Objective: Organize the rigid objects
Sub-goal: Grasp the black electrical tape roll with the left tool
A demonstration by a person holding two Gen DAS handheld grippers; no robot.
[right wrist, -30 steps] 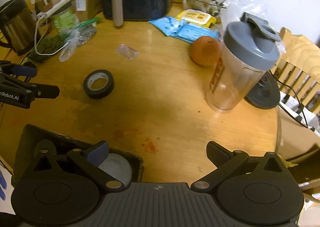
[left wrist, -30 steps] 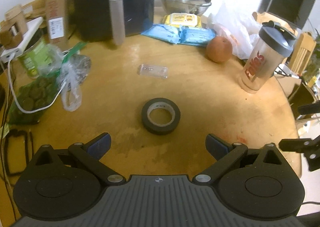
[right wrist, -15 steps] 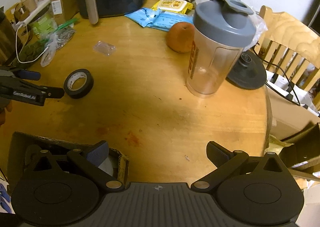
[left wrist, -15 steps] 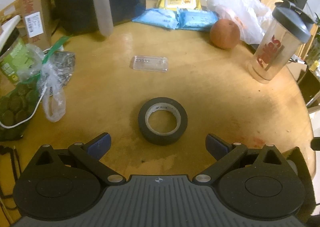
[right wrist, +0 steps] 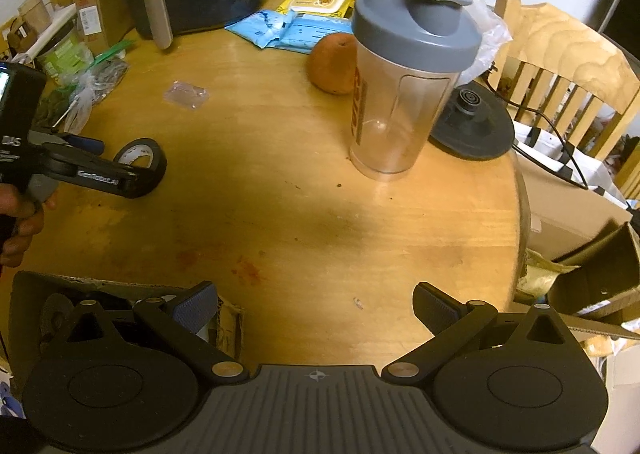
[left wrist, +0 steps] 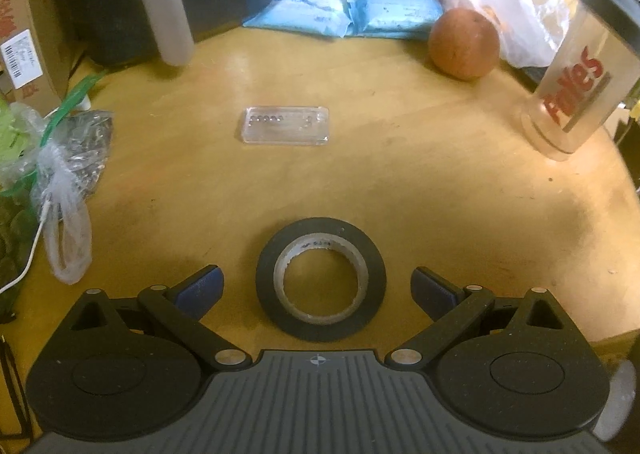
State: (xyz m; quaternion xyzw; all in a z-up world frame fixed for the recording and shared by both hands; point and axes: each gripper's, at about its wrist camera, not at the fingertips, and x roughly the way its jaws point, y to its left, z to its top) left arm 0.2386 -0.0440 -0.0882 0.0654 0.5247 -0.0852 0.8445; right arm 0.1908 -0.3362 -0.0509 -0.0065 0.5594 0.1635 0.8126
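The left gripper (left wrist: 318, 290) stands wide, its 2 fingers on either side of the roll of black tape (left wrist: 321, 279) without touching it; the roll lies flat on the round wooden table (left wrist: 400, 182). Straight ahead of it lies a clear plastic case (left wrist: 285, 125), and farther off to the right an orange (left wrist: 464, 43). The right gripper (right wrist: 316, 304) is also wide and holds nothing. Ahead of it and slightly right stands a shaker bottle (right wrist: 404, 70), well apart from it.

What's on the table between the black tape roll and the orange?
Nothing. In the left wrist view, only bare wooden table lies between the tape roll and the orange. The clear plastic case sits off to the side.
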